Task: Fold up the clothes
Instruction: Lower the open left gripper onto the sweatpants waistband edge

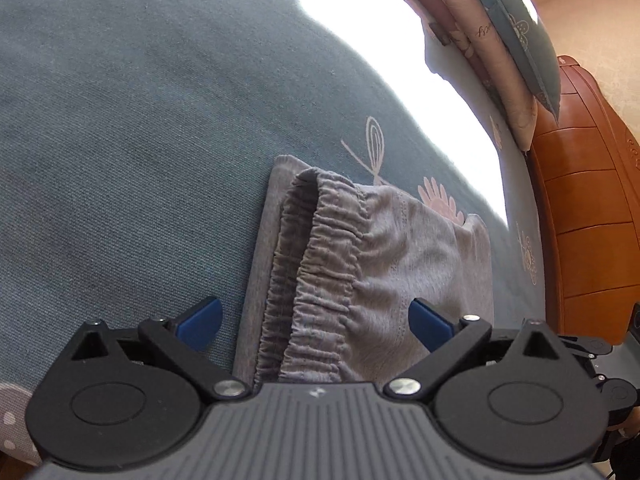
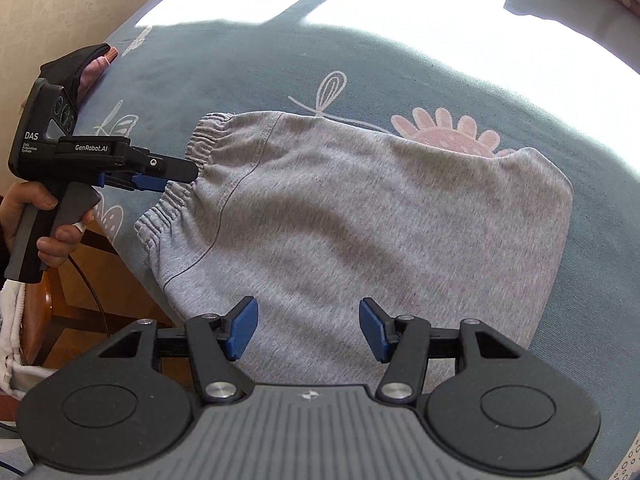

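Observation:
Grey sweatpants [image 2: 360,216] lie folded on the blue-grey bed sheet [image 2: 248,72], elastic waistband [image 2: 200,136] to the left. In the left wrist view the gathered waistband [image 1: 320,264] runs between the spread blue fingers of my left gripper [image 1: 316,322], which is open. The right wrist view shows this left gripper [image 2: 180,176] from the side, held by a hand [image 2: 52,236], its tips over the waistband. My right gripper [image 2: 308,328] is open above the near edge of the pants, nothing between its pads [image 2: 242,328].
Bright sunlight [image 1: 400,60] falls across the far sheet. Pillows [image 1: 504,52] lean against a wooden headboard [image 1: 592,200] on the right. The bed's left edge drops to a wooden frame [image 2: 92,276], with white cloth [image 2: 12,320] beside it.

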Motion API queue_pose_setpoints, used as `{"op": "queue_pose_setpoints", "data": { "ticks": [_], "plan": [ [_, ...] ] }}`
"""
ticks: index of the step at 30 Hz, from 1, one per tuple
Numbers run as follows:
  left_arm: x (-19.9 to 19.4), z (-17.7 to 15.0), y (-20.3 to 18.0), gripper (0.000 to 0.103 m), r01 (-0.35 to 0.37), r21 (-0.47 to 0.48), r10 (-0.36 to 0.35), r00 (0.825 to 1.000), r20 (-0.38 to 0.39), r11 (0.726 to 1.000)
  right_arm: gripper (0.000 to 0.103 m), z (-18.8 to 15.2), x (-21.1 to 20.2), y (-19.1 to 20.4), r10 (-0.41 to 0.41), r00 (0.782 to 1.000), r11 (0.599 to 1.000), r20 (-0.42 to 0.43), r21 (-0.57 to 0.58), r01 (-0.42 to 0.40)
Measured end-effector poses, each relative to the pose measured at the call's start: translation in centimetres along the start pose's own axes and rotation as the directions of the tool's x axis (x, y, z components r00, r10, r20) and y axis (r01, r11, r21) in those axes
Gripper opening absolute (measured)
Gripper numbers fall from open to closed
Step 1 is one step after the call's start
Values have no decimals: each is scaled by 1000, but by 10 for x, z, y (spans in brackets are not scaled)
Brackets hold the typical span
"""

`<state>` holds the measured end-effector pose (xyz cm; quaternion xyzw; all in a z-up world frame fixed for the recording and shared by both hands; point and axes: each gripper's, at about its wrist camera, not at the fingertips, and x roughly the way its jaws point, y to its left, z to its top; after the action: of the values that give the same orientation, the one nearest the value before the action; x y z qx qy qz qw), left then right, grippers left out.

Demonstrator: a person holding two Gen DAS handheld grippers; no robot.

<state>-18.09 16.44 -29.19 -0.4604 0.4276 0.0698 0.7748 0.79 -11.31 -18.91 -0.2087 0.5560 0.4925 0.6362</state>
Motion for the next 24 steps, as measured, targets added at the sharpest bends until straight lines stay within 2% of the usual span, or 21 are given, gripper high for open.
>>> {"op": "queue_pose_setpoints", "data": {
  "ticks": [4,6,10,13,15,20,24],
  "plan": [
    [4,15,10,99,88,-30,-88,996,-16,996,61,9,4,4,-8,1000,1000,-8,-11,8],
    [13,26,13,99,140,-52,-142,989,-36,989,61,12,6,4,-5,1000,1000,-2,-2,5],
    [29,42,9,101,199,-35,-202,975,-88,979,61,23,13,4,-2,1000,1000,6,13,2],
    [31,41,12,101,234,-50,-238,966,-98,971,61,29,14,3,3,1000,1000,17,17,-3],
    [29,34,20,101,265,-100,-275,955,-109,959,61,31,14,2,8,1000,1000,23,22,-8],
    [24,6,24,101,285,-169,-308,943,-129,944,61,28,9,-1,21,999,1000,27,21,-21],
    [33,24,16,101,273,-132,-290,948,-134,953,61,25,6,-9,19,999,999,29,41,-20]
  ]
}}
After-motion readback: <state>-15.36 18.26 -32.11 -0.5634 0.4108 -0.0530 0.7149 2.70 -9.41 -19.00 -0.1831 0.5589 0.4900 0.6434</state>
